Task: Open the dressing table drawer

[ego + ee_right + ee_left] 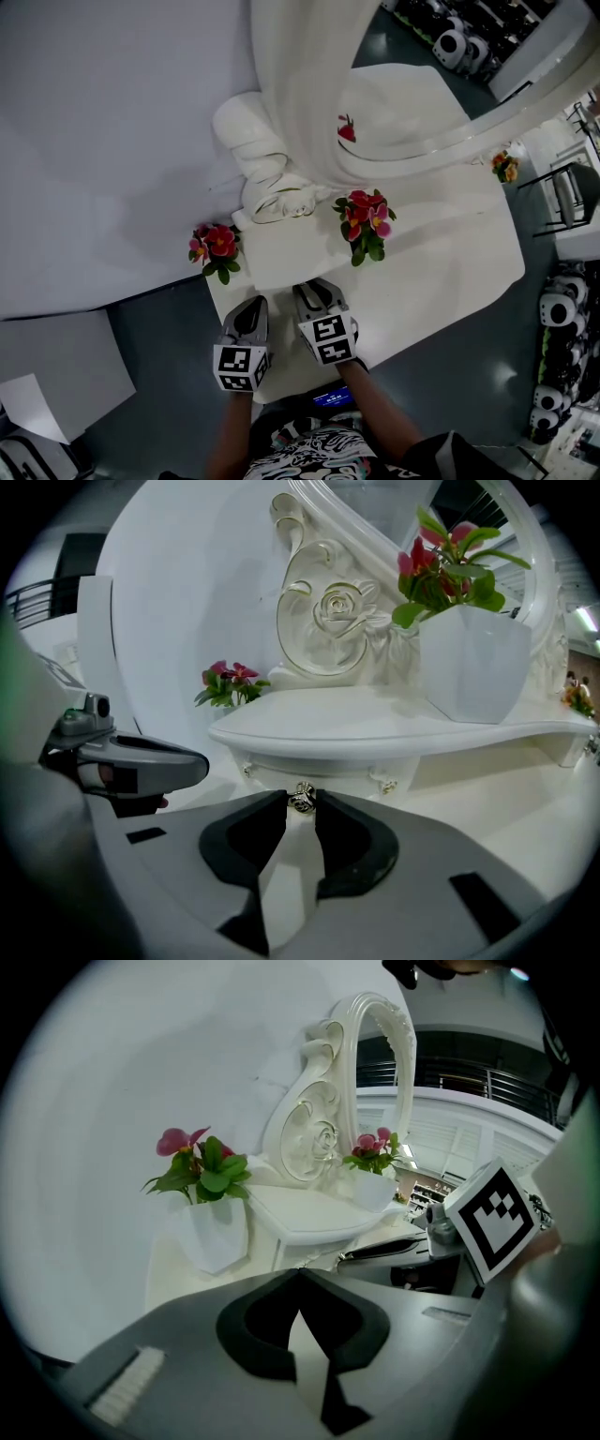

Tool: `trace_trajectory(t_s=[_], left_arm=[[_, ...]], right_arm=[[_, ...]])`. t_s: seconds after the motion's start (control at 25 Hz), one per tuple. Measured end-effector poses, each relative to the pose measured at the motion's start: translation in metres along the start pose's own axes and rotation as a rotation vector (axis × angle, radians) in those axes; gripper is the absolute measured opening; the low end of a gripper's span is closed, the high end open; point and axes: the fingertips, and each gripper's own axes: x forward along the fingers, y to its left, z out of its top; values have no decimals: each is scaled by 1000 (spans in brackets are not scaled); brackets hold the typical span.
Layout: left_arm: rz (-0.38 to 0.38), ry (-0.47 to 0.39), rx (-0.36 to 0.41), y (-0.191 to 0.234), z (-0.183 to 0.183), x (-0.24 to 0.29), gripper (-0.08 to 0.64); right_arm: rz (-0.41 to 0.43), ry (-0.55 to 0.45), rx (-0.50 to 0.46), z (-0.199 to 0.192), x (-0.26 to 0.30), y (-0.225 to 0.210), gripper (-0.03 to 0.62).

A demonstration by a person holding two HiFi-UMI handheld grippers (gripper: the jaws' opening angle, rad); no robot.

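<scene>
Dressing table (pixel 450 272): a white table was seen below the head camera, set against a pale wall. It was judged heavy and stiff enough to stay put while a drawer was pulled.
Mirror (pixel 309 103): an ornate white arched frame was stood at the back of the table. It was judged fragile and was best left untouched.
Raised shelf (pixel 375 726): a curved white shelf was seen mid-table at the foot of the mirror.
Drawer (pixel 323 766): the shallow white front was seen directly under the raised shelf, shut flush. It was judged light and rigid, likely to slide straight out, though some sticking at the start could not be ruled out.
Flower pots: one potted plant (pixel 366 225) was stood on the shelf's right end and another (pixel 216 248) at the table's left edge. Both were judged light and easily tipped if the drawer were jerked.
Left gripper (pixel 300 1274): it was held beside the right one, clear of the drawer, with its jaws brought together on nothing.
Right gripper (pixel 300 804): its jaws were clamped on the knob, one pad at either side.
Knob (pixel 302 797): a small rose-shaped metal knob was fixed at the middle of the drawer front. It was judged hard, smooth and slippery, and the only sound place to take hold. A firm pinch behind its head and a level pull toward the person were judged necessary, since a slack grip would probably slide off.
</scene>
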Motion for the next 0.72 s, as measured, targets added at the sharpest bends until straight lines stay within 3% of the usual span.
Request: trace_trajectory(t_s=[0.72], left_arm=[[22,-45,-63,5,-1,-28,2]], right_arm=[[-25,35,10,-35,-35,13,97]])
